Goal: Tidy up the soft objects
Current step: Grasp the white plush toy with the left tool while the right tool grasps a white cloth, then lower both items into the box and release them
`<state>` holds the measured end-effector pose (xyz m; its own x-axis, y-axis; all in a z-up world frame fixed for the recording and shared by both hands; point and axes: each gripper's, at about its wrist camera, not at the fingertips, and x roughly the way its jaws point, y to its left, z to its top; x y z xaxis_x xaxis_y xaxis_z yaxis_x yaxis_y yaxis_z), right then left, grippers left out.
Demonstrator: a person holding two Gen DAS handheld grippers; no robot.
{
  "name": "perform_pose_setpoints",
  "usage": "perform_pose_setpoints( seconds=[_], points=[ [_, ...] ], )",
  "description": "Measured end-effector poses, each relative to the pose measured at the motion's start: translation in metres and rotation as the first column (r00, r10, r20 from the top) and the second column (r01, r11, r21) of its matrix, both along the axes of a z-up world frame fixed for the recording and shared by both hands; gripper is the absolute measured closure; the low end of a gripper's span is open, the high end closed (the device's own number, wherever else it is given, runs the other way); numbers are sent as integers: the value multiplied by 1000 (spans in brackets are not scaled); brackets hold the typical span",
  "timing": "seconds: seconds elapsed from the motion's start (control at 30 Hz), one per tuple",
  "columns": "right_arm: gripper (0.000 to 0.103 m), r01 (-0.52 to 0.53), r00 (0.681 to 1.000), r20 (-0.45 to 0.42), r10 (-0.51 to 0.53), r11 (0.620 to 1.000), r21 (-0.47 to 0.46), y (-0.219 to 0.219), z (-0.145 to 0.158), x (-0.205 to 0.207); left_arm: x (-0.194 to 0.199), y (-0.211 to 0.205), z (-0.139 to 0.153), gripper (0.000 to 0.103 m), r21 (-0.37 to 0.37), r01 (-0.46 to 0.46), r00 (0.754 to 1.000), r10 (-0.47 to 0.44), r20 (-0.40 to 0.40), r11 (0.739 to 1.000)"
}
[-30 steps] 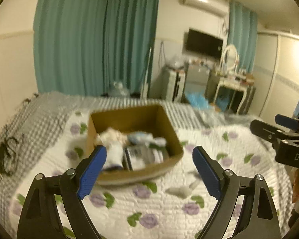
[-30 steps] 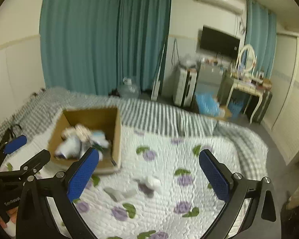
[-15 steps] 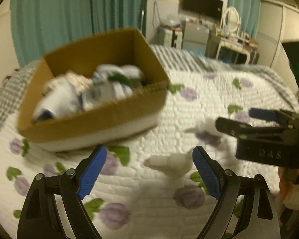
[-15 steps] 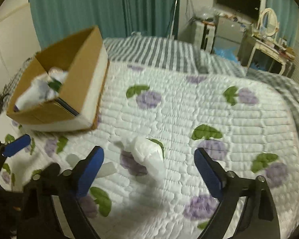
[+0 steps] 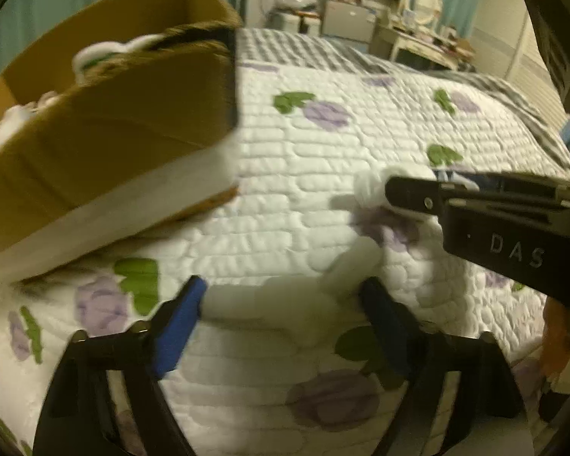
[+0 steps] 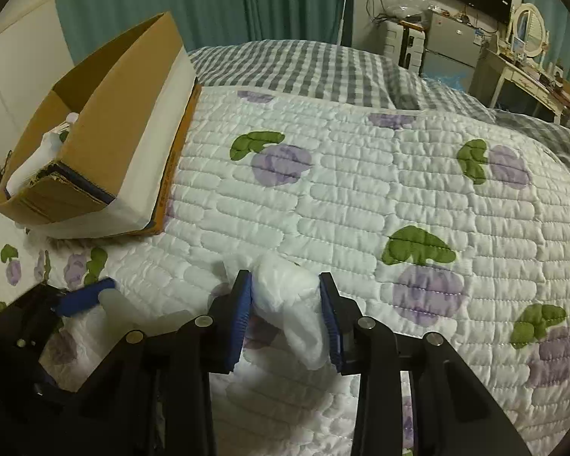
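- Two soft white things sit loose on the bed, and both tools dropped down from hovering high over it a second ago to being right on top of them.
- Right tool [image 6: 285, 304] went from wide open to closed in around the crumpled white cloth [image 6: 290, 296]; the blue pads touch it on both sides, so I'd call that a grip, though it hasn't come off the quilt [image 6: 361, 190] yet.
- That cloth is thin, wrinkly and bunched up, with a tail drooping toward the camera. Looks like it'll squash flat and dangle once lifted.
- Left tool [image 5: 281, 304] is open about halfway, straddling the other piece, a pale white sock-like thing [image 5: 285, 300] lying flat on the quilt. It's blurry in the left view, and I can't tell if the pads are touching it. Not holding anything yet, I'd say.
- Both pieces lie near each other, a short way from the cardboard box [image 6: 106, 144], which already has soft stuff piled inside.
- My guess: pickup is basically underway, next comes lifting and carrying over to the box.
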<state>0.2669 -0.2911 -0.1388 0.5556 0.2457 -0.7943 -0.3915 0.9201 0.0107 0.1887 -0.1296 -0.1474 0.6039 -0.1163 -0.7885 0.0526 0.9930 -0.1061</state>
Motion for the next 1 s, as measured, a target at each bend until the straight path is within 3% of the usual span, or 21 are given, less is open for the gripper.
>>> perform_pose_setpoints(
  seconds=[0.03,0.2,0.27,0.6,0.77,1.0],
  points=[
    [68,8,1000,3,-8,1000,0,-1,1,-1,1,-2,-1,28,2,10,1000,-10,0,1000],
    [68,34,999,13,-34,999,-2,-4,6,-7,-1,7,3,54,-69,30,1000,-30,3,997],
    [68,47,999,20,-47,999,3,-8,8,-10,-3,8,6,70,-79,45,999,-45,11,996],
    [70,67,995,78,-67,998,10,-7,37,-38,-23,13,27,73,-53,86,995,-83,59,995],
    [70,75,989,126,-76,997,15,-1,71,-60,-42,18,63,73,-21,103,986,-100,132,994],
    [70,65,968,241,-62,998,-2,26,148,-110,-78,39,138,73,15,107,954,-107,281,994]
  ],
)
